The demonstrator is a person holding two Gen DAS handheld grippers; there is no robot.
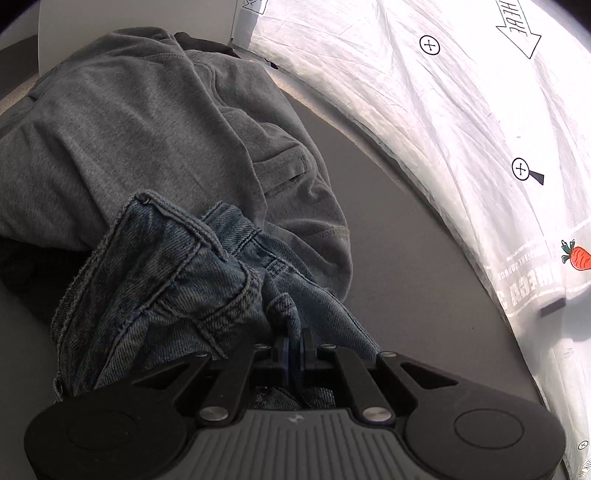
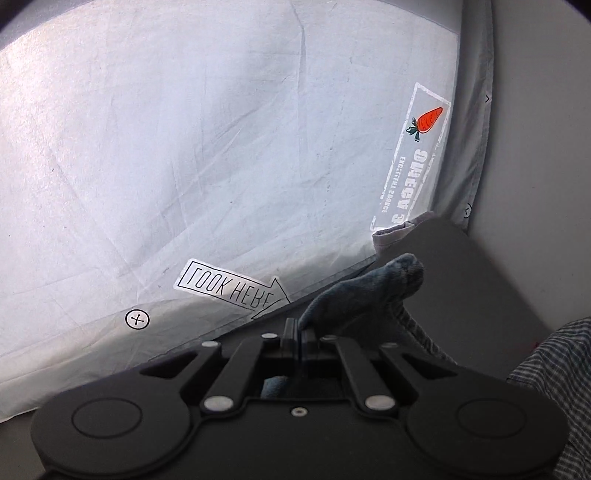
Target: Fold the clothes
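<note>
My left gripper (image 1: 294, 338) is shut on a bunched fold of blue denim jeans (image 1: 177, 280), which drape over its front. Beyond the jeans lies a grey sweatshirt-like garment (image 1: 147, 122) in a rumpled heap on the dark grey table (image 1: 406, 266). My right gripper (image 2: 298, 332) is shut on another piece of the same blue denim (image 2: 365, 295), whose end sticks up to the right of the fingers. A white printed shirt (image 2: 221, 140) with a carrot graphic (image 2: 428, 119) lies spread flat in front of it; the shirt also shows in the left wrist view (image 1: 461, 110).
A white box or board (image 1: 129, 18) stands behind the grey garment. A dark item (image 1: 207, 44) peeks out at the far end of the heap. A striped grey-blue cloth (image 2: 554, 387) is at the right edge of the right wrist view.
</note>
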